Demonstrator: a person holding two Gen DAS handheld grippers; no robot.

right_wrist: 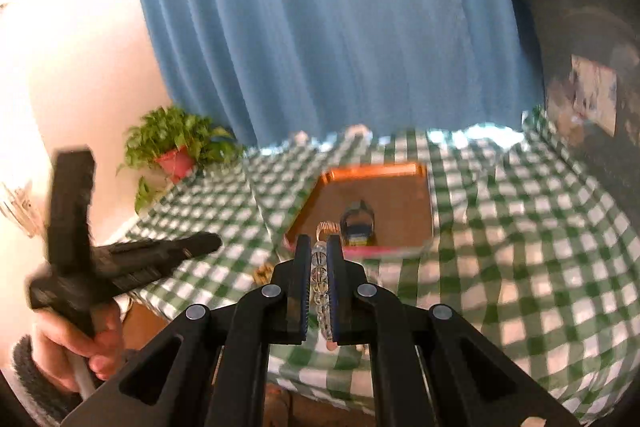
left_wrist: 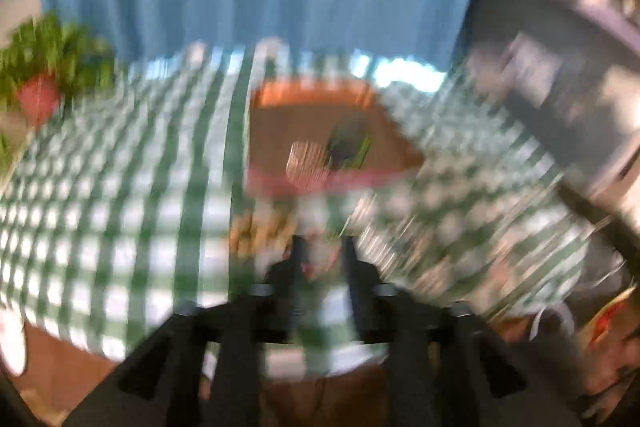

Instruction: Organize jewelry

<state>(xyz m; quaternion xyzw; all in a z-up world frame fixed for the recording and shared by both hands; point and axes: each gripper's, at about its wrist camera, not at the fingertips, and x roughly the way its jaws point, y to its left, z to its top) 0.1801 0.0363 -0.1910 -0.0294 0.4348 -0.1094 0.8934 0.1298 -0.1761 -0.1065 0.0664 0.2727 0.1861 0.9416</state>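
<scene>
Checked green cloth (right_wrist: 500, 267) covers the table. Right gripper (right_wrist: 319, 247) is clamped on a clear bead bracelet (right_wrist: 320, 279), just short of the orange tray (right_wrist: 420, 227). Carry it level, release low inside. Left gripper (left_wrist: 322, 251): too blurred to tell.
</scene>
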